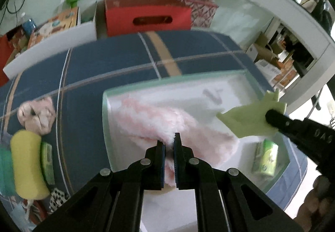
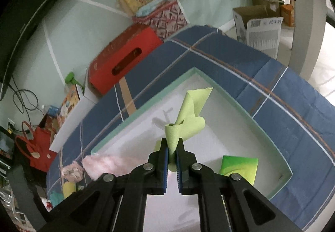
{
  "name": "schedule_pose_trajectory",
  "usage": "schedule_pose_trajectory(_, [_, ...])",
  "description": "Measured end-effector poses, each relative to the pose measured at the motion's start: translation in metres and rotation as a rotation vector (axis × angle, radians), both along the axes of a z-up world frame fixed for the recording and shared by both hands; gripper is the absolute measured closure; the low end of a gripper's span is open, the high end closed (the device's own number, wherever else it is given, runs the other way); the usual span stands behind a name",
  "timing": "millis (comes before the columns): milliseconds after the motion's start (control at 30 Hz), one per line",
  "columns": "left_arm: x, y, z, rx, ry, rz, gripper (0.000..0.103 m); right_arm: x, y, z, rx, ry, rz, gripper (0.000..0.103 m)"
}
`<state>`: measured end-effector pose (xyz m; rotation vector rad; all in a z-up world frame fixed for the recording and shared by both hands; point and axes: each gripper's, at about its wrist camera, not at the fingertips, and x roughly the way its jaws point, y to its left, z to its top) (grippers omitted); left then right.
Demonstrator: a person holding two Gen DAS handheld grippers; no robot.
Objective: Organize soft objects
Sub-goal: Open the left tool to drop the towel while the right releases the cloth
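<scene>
Tray: tissue pack in. Left gripper clamps pink towel, right gripper clamps green cloth (both over tray). Sponges left outside.

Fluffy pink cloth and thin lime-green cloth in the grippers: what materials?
Fluffy pink cloth: looks like plush fleece or microfibre, with a fuzzy white-tipped pile and matte finish. Thin lime-green cloth: probably smooth microfibre or a chamois-type wipe, since it is flat, has no pile and curls in clean folds. Neither weave is resolvable.
</scene>
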<state>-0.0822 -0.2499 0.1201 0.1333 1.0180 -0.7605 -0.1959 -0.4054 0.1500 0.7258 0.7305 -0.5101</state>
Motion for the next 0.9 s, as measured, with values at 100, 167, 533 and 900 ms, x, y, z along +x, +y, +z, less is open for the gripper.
schedule_pose_trajectory(100, [-0.002,0.001,-0.008,0.031,0.021,0.004,0.095,0.0,0.001,-0.004,0.014,0.015,0.0,0.093])
schedule_pose_trajectory(167, [-0.004,0.004,-0.007,0.032,0.03,0.004,0.095,0.0,0.001,-0.004,0.017,0.023,-0.003,0.093])
schedule_pose_trajectory(533, [-0.014,0.009,0.016,0.029,0.002,-0.017,0.034,0.0,0.014,0.017,-0.048,0.057,0.02,0.091])
schedule_pose_trajectory(900, [-0.013,0.018,0.022,-0.002,0.017,0.002,0.011,0.003,0.023,0.022,-0.078,0.076,0.044,0.088])
